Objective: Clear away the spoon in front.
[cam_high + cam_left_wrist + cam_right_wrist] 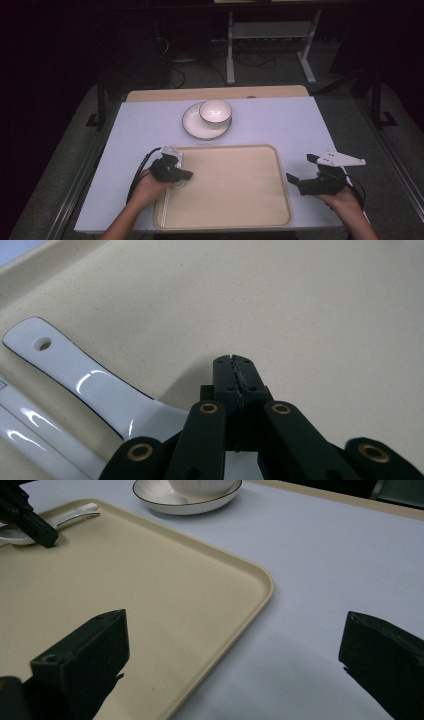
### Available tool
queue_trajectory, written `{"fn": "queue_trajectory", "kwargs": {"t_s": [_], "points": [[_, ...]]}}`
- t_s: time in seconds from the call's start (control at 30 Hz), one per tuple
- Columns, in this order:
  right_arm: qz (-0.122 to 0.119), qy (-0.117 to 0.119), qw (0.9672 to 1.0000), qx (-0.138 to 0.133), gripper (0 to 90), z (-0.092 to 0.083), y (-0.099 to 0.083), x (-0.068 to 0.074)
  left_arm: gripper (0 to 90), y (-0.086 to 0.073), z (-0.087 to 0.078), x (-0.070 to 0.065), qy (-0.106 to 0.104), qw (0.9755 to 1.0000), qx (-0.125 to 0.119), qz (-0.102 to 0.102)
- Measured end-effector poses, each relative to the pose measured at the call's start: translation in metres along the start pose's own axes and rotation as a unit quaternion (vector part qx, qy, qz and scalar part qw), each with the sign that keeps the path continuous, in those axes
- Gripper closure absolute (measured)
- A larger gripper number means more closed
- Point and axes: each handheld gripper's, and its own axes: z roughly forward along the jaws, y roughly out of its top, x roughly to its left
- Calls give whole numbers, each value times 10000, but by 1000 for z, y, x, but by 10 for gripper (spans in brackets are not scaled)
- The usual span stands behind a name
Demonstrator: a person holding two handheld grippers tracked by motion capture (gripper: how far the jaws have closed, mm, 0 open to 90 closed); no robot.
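Observation:
A beige tray [235, 185] lies at the table's near middle. My left gripper [187, 175] hovers over its left part, jaws shut with nothing between them [235, 362]. A glossy white ceramic spoon [90, 385] lies flat on the tray [300, 300] just left of and partly under those jaws, handle pointing away. My right gripper [300, 168] stands open beside the tray's right edge; in the right gripper view its jaws [232, 625] straddle the tray rim [260, 575] and hold nothing. The spoon [75, 515] shows far off there.
A white bowl [216, 110] sits on a white plate [197, 127] behind the tray, on the pale table cover [300, 125]. A second glossy white piece [30, 430] lies beside the spoon. Table legs and cables stand beyond the far edge.

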Motion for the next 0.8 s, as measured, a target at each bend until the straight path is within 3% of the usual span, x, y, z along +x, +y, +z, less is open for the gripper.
{"fn": "queue_trajectory", "kwargs": {"t_s": [0.23,0.37,0.8], "points": [[-18,4,10000,19,0,1,0,0,895,2,-5,2,28,9999,-151,31],[-29,15,10000,40,0,1,-1,0,850,4,-10,4,88,9996,-277,-11],[-28,12,10000,31,0,2,0,0,441,22,-24,16,218,9974,-668,-154]]}}
